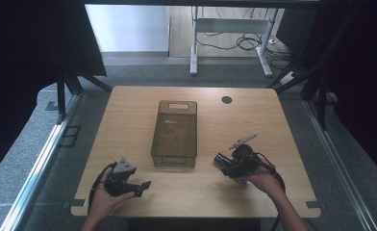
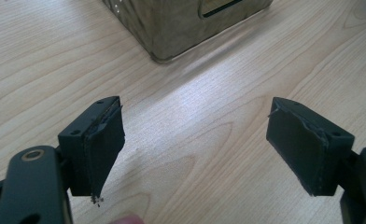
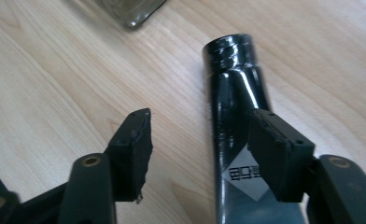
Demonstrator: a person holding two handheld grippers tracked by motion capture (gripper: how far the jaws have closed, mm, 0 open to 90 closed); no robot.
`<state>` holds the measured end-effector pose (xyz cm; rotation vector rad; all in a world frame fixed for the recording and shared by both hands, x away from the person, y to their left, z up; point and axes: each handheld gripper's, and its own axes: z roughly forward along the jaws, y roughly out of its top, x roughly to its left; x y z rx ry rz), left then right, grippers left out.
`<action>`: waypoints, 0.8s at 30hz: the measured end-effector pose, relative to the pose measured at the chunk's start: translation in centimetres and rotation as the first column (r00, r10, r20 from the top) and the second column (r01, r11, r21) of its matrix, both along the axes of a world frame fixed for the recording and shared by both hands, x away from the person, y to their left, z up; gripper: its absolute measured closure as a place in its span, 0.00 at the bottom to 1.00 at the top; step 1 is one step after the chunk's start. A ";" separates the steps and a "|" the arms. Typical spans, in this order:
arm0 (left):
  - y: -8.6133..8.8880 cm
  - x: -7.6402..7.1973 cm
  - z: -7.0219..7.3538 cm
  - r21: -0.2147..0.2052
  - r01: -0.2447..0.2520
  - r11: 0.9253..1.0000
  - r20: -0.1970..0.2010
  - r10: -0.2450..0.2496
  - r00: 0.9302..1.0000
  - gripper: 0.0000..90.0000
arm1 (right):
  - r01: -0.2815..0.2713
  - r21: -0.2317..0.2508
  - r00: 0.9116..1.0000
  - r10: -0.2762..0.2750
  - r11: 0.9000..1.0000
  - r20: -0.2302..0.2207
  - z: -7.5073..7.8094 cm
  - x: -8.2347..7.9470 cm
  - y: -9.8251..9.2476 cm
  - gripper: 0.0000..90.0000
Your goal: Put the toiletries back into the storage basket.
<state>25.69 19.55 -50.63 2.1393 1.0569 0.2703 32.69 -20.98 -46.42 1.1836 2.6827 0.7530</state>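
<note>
The wooden worktop [image 1: 129, 120] stands on grey carpet, with a white desk frame [image 1: 230, 38] beyond its far edge. At the worktop's middle lies a smoky translucent bin [image 1: 175, 132]; what it holds cannot be told. Right of the bin's near end, the right claw [image 3: 197, 154] stands apart, a glossy black bottle [image 3: 232, 102] lying on the wood between its jaws, against the right-hand pad, the other pad clear. Left of the bin's near end, the left claw [image 2: 195, 144] gapes wide over bare wood.
</note>
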 end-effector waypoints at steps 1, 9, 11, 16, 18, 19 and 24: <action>0.0 0.0 0.0 0.000 0.000 1.000 0.000 0.000 1.000 0.22 | 0.003 -0.005 1.000 -0.003 1.000 0.001 0.1 0.1 -0.1 0.42; -0.3 0.0 -0.1 0.004 0.004 1.000 -0.002 -0.004 1.000 0.22 | 0.023 -0.051 1.000 -0.022 0.998 0.017 0.6 0.4 -0.3 0.39; -0.3 -0.1 0.0 0.001 0.006 1.000 0.000 -0.006 1.000 0.22 | 0.034 -0.060 0.999 -0.033 0.998 0.017 0.7 0.6 -0.3 0.38; -0.3 -0.1 0.1 0.001 0.004 1.000 0.003 -0.004 1.000 0.22 | 0.055 -0.080 0.999 -0.054 0.995 0.006 0.8 1.4 -0.4 0.37; -0.2 -0.1 0.1 -0.001 0.005 1.000 0.004 -0.005 1.000 0.22 | 0.059 -0.091 0.998 -0.060 0.994 -0.005 0.5 1.9 -0.4 0.37; -0.2 -0.1 0.1 -0.001 0.004 1.000 0.004 -0.004 1.000 0.22 | 0.059 -0.091 0.998 -0.060 0.994 -0.005 0.5 1.9 -0.4 0.37; -0.2 -0.1 0.1 0.002 0.004 1.000 0.002 -0.004 1.000 0.22 | 0.051 -0.122 0.998 -0.055 0.991 -0.025 -0.2 2.4 -0.1 0.36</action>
